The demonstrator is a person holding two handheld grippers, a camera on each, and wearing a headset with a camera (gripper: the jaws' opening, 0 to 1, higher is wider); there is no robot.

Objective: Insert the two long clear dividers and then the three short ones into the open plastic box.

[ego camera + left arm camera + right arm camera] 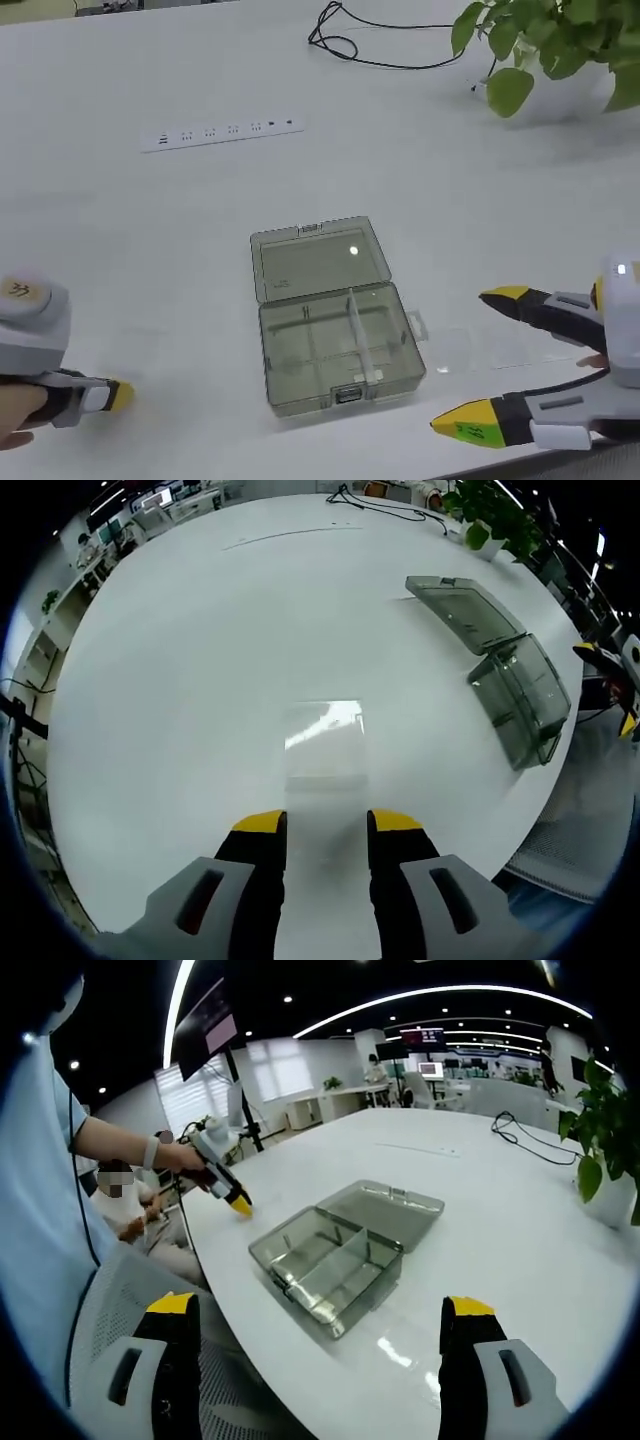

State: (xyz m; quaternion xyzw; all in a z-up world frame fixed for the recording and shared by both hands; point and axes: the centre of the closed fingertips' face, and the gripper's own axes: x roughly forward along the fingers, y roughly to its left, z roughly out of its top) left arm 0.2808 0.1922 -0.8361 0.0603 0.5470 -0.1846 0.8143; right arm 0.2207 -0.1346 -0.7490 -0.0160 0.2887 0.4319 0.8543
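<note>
The open smoky plastic box (340,345) lies mid-table with its lid (315,255) flat behind it; one clear divider (360,335) stands upright inside, running front to back. Faint clear divider pieces (470,350) lie on the table just right of the box. Another clear divider (325,740) lies flat ahead of my left gripper (328,825), which is open with nothing between its jaws and sits at the lower left (100,395). My right gripper (480,360) is wide open and apart from the box (330,1260), at its right side.
A white power strip (220,132) lies behind the box, with a black cable (350,40) and a leafy plant (560,40) at the far right. The table's near edge runs just below both grippers. A seated person and a mesh chair (130,1290) are beside the table.
</note>
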